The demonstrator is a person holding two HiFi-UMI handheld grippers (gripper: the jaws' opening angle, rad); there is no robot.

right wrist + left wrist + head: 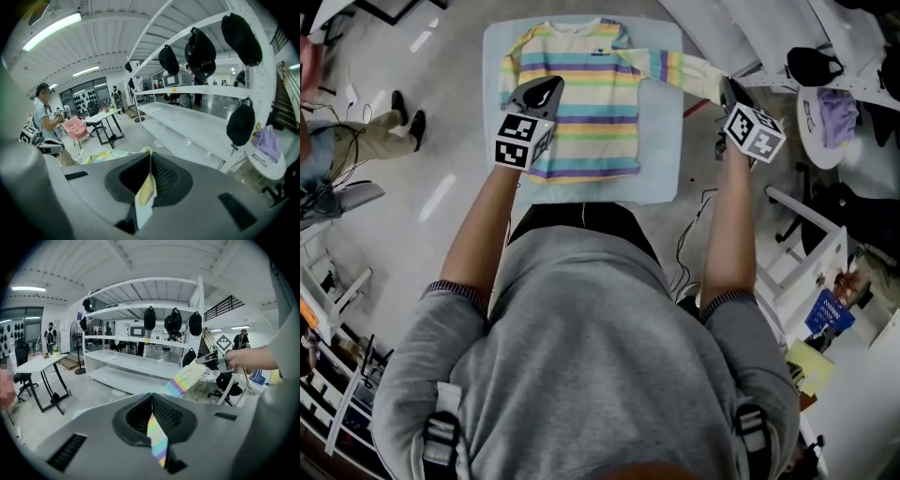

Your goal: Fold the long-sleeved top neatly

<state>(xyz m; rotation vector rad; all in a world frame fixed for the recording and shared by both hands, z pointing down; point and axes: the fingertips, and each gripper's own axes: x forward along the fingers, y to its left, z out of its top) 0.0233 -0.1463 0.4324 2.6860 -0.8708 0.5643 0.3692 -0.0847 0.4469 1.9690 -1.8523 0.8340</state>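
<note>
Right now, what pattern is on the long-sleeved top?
The top has horizontal pastel stripes: yellow, green, blue, purple. Head view shows it best.

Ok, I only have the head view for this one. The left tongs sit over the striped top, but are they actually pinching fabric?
Observer: Yes. The left gripper view shows the left tongs shut on a striped strip of the long-sleeved top.
Operator: And the right ones, out at the sleeve end?
Observer: The right gripper view shows the right tongs shut on the pale cuff, which hangs down out of the closed jaws.
</note>
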